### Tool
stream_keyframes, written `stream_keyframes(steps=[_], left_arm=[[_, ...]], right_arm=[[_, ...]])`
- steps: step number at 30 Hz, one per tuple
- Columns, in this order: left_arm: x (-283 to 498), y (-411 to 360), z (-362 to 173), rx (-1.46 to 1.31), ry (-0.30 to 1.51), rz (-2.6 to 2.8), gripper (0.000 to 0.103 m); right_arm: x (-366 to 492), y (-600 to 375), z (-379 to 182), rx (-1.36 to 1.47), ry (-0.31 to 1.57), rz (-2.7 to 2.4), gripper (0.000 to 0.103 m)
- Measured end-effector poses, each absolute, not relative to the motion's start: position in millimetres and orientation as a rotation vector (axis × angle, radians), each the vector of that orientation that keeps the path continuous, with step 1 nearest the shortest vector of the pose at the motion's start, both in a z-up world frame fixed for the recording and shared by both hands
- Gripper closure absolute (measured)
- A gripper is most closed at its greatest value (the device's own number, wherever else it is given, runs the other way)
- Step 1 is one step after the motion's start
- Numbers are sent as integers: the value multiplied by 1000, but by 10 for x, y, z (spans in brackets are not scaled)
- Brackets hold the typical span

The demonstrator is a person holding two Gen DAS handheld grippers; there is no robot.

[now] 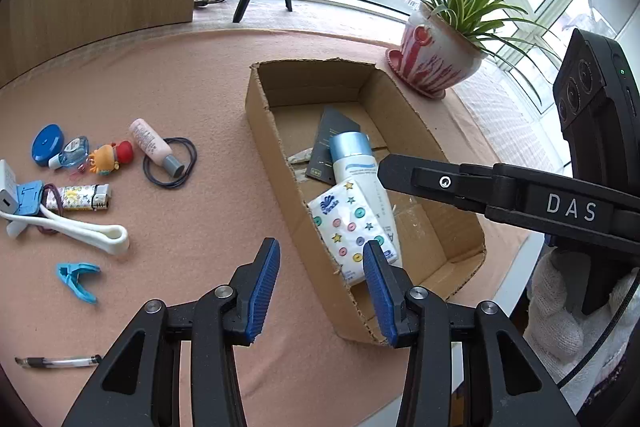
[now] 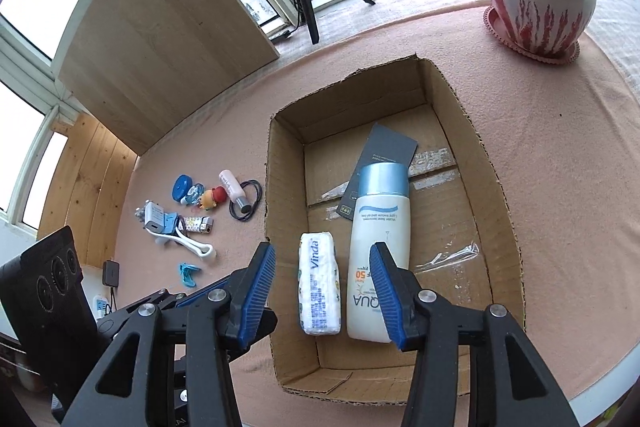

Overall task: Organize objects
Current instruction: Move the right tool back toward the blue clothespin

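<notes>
**Both tongs open over the box**

The right tongs gape above the tissue pack and sunscreen bottle lying in the cardboard box. The left tongs hold nothing. Farther left, small items including a lighter lie on the desk.

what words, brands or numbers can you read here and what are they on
"Vinda" on the side of the tissue pack in the cardboard box.
"50" and "QUA", upside down, on the white bottle beside it; its finer print is too small to read.
"DAS" on the right gripper, seen from the left wrist.
Print on the dark card and on the pink bottle is too small to read.
</notes>
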State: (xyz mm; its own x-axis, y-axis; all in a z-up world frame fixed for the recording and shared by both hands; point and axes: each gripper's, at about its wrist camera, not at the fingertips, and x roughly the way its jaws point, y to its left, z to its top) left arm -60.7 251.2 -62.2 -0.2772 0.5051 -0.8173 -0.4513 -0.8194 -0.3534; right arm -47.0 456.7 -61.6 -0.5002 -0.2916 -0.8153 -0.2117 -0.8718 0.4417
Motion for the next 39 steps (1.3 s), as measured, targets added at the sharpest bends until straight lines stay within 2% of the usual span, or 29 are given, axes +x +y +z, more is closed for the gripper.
stream_keyframes(steps=[6,19,27,39], left_arm=[[-567,1859,-733,-1474,-126,2213,56],[-354,374,-1157,-1699,-384,2379,56],[-263,-57,-1243,-1751,-480,2404,56],[-353,-285,-1408,-1764,-609,2314,56]], right_arm=[[-668,4160,-623,1541,-683,-2495,57],[-1169,2936,-809,1567,-361,-2239,58],[-1497,2319,-956,1587,-279,-2160,58],[-1663,1738,-1286,1690,-164,-2056,60]])
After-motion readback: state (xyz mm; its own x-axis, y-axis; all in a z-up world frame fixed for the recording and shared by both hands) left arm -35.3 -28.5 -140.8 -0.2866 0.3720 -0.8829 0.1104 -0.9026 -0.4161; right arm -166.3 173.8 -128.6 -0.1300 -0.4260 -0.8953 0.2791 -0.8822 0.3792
